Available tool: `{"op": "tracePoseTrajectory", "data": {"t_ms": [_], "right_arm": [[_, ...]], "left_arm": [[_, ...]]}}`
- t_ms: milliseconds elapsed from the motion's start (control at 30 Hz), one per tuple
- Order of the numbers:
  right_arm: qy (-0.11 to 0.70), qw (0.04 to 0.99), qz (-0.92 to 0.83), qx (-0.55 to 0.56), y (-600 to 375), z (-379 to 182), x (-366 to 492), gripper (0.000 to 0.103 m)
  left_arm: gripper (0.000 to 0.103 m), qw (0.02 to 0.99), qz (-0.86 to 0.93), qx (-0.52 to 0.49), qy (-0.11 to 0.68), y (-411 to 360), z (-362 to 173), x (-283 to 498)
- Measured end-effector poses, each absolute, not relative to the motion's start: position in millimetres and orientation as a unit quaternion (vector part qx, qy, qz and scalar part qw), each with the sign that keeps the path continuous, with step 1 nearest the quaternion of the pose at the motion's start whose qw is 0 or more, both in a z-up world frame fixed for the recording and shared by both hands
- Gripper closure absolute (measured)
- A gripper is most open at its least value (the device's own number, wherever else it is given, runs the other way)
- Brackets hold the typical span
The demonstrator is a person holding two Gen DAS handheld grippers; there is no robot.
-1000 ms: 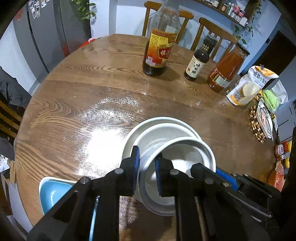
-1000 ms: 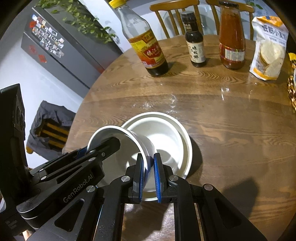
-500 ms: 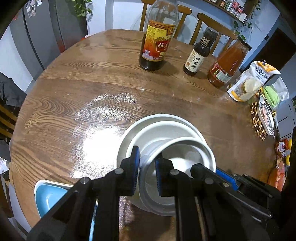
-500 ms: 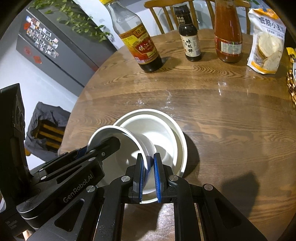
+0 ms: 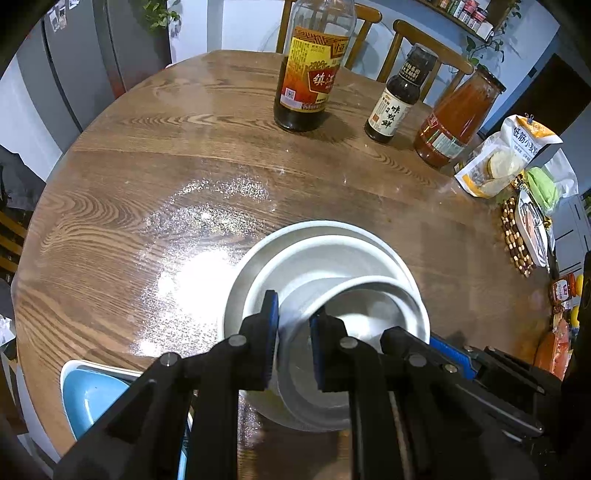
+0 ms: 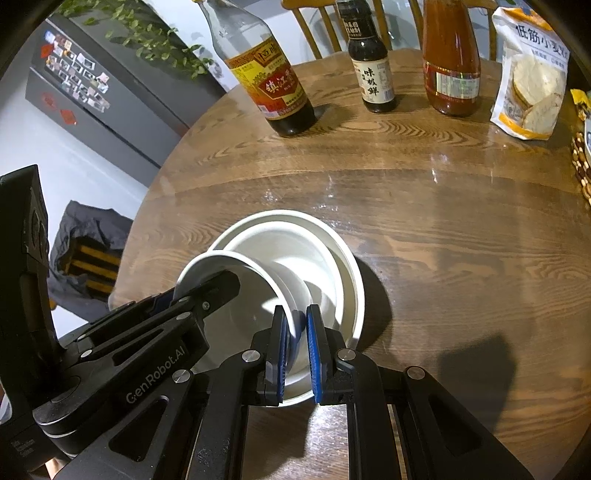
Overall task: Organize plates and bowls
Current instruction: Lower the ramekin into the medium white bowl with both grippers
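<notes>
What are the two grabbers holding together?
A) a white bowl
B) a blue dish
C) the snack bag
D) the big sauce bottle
A: both the left gripper and right gripper have their fingers clamped on the rim of the tilted white bowl, over the stacked bowls.

Place: home dining kitchen.
Landmark: round wooden table (image 5: 155,155).
On the table, far side: vinegar bottle (image 5: 312,74), small soy bottle (image 5: 397,99), red sauce jar (image 5: 458,118), flour bag (image 6: 532,74).
Behind the table: wooden chairs (image 5: 424,40).
Left of the table: grey fridge (image 6: 92,92) with magnets, trailing plant (image 6: 147,33) on top.
Beyond the table, up right: shelf of jars (image 5: 469,11).
Table middle: white bowls (image 5: 325,254).
</notes>
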State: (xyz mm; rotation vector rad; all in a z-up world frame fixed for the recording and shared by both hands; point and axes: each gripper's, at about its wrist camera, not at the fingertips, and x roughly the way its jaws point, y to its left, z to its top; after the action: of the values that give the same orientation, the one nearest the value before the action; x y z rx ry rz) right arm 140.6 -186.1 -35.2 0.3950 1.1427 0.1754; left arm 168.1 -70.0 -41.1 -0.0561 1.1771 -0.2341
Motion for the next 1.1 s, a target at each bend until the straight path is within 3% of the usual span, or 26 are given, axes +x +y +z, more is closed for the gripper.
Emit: {"op": "tracePoseTrajectory", "data": {"t_ms": [1100], "right_arm": [[0.542, 0.817, 0.082, 0.180, -187.8, -39.9, 144.3, 0.089]], "left_arm": [[0.086, 0.830, -0.109, -0.010, 0.547, -73.7, -48.0, 174.3]]}}
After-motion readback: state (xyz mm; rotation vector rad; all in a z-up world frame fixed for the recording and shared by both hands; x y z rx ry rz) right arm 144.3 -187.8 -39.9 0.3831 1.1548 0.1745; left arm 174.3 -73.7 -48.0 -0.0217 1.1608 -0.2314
